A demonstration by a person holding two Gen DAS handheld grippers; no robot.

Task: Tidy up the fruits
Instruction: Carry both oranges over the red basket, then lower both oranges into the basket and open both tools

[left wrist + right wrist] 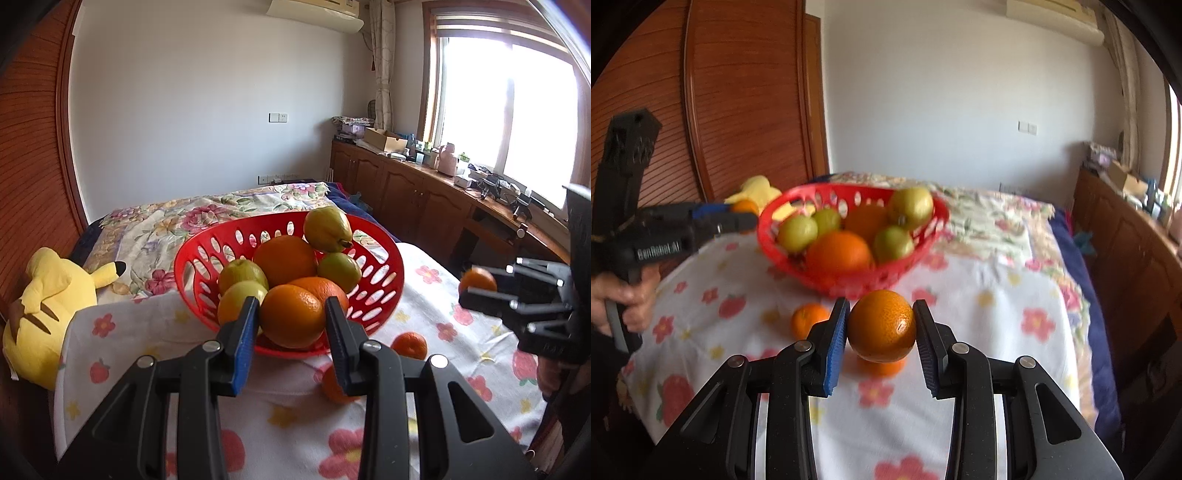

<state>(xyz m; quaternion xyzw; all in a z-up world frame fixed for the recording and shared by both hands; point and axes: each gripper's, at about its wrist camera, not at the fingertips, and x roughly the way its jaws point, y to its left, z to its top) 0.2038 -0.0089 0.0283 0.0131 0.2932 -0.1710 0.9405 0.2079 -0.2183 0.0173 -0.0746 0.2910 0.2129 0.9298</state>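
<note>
The left gripper (pixel 291 325) is clenched on an orange (pixel 291 316), held just in front of the red basket (pixel 384 258). The right gripper (pixel 881 328) grips another orange (pixel 882 325) by its sides, lifted above the flowered cloth (pixel 990 332); its stem dimple faces the camera, slightly right (the fruit is round, no clear long axis). Beyond it sits the basket of oranges and green fruit. A small orange (pixel 807 319) lies left of its fingers, another below.
</note>
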